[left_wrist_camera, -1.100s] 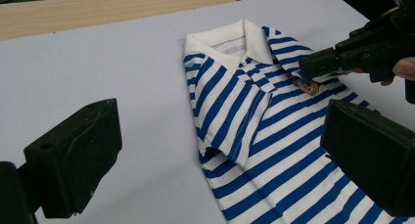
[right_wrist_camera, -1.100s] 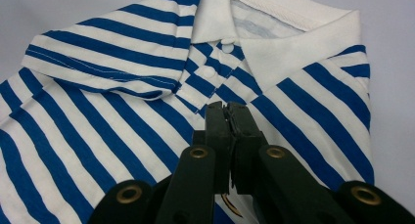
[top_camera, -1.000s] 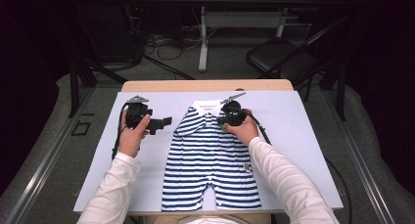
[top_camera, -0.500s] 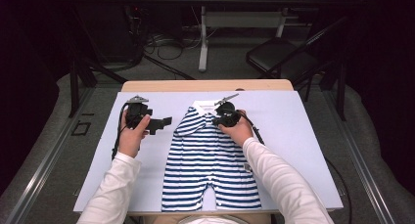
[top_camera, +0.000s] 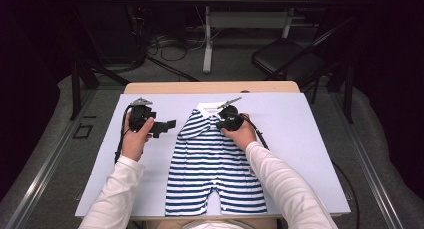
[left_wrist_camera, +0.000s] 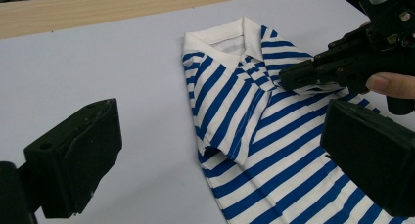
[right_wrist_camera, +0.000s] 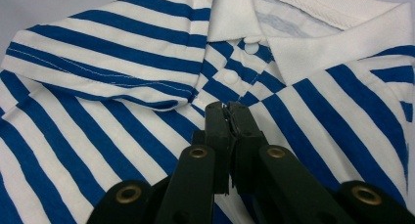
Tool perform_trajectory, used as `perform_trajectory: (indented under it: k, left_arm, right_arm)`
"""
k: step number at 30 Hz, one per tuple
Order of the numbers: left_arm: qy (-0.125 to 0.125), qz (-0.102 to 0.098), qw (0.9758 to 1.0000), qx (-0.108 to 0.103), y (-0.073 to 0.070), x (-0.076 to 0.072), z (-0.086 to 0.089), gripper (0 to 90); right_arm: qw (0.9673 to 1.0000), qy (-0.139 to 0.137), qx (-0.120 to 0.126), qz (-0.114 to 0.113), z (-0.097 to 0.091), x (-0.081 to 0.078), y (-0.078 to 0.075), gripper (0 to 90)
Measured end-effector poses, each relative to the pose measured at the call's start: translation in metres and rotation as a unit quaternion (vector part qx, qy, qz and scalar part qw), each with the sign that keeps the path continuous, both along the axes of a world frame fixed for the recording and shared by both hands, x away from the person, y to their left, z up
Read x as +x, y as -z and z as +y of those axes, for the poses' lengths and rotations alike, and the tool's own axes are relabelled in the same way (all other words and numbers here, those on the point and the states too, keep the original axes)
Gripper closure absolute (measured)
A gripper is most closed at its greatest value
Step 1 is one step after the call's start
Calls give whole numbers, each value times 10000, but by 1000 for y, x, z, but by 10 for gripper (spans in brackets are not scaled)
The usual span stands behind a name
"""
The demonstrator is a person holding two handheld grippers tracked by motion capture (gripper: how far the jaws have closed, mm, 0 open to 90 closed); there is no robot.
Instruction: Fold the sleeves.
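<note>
- The tabletop, covered by a pale sheet, carries a blue-and-white striped romper lying flat at its middle, collar pointing away from the person.
- The right claw rests on the romper's chest just below the white collar, jaws pressed together, pinching a bit of fabric.
- The left claw hovers just beside the folded sleeve, jaws wide apart, holding nothing.

The striped romper is soft knit cloth, matt, with a ribbed white collar and glossy plastic snaps. The bench is covered with a smooth, matt pale sheet, bare wood along the far edge. The right hand-held gripper is matt black plastic with brassy metal rivets.
</note>
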State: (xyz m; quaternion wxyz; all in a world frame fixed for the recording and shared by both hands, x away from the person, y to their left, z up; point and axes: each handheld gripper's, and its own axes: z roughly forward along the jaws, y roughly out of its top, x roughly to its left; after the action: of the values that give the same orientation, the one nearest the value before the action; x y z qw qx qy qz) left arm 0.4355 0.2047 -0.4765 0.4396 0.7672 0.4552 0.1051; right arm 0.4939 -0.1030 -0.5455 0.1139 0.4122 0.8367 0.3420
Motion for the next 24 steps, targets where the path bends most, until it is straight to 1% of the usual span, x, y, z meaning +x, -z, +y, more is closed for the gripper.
perform_trajectory:
  k: [2,7,12,13,17,18,19,21,22,24]
  left_arm:
    - [-1,-11,10000,-11,0,0,0,20]
    - [3,-13,10000,-2,0,0,0,20]
    - [7,-2,10000,0,0,0,-1,20]
    - [9,-1,10000,2,1,0,-1,20]
    - [19,-2,10000,14,0,0,-1,20]
    - [18,-9,10000,1,1,0,-1,20]
    - [9,-5,10000,1,0,0,-1,20]
    - [7,-2,10000,2,0,0,-1,20]
    - [8,-2,10000,2,0,0,-1,20]
    - [8,-2,10000,-1,1,0,-1,20]
  right_arm:
    - [10000,0,-43,41,1,0,0,881]
    - [10000,-23,-68,62,1,0,1,860]
    - [10000,-18,-20,10,2,-1,2,842]
    - [10000,-24,-50,50,2,-1,2,835]
    - [10000,-27,-5,96,2,-2,1,801]
    - [9999,-49,-35,92,1,-2,0,789]
    - [10000,-41,21,54,1,-2,1,778]
    - [9999,-23,33,98,1,-2,-1,757]
    - [10000,-53,49,50,1,-2,-1,742]
    - [9999,-83,50,30,0,-2,-2,709]
